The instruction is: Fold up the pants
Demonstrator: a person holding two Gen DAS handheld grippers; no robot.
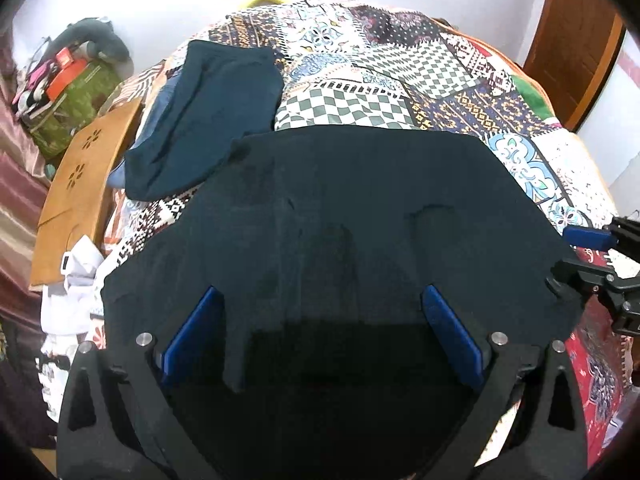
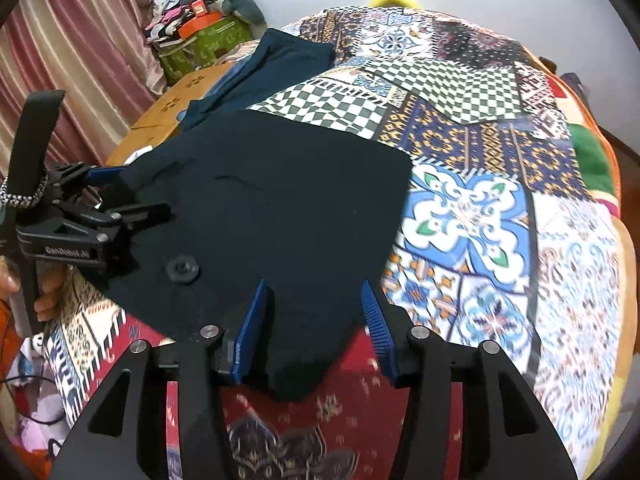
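Left gripper (image 1: 320, 336) stands wide, nothing pinched; dark cloth lies under and between its blue pads (image 1: 192, 336). Right gripper (image 2: 316, 332) is part open, and the near corner of the pants (image 2: 280, 208) sits between its pads, which we judge are not pressing on it.

Risks, as we judge them: that loose corner at 6 o'clock hangs off the fold and could drag or flip if a finger catches it on the way out. The left gripper could snag the hem at 9 o'clock and undo the fold.

The pants look dark navy, folded into a flat, roughly square slab, few wrinkles. They lie on the patchwork bedspread (image 2: 480, 208), near edge, with a teal garment (image 1: 216, 120) at 11 o'clock, touching or just beside them.
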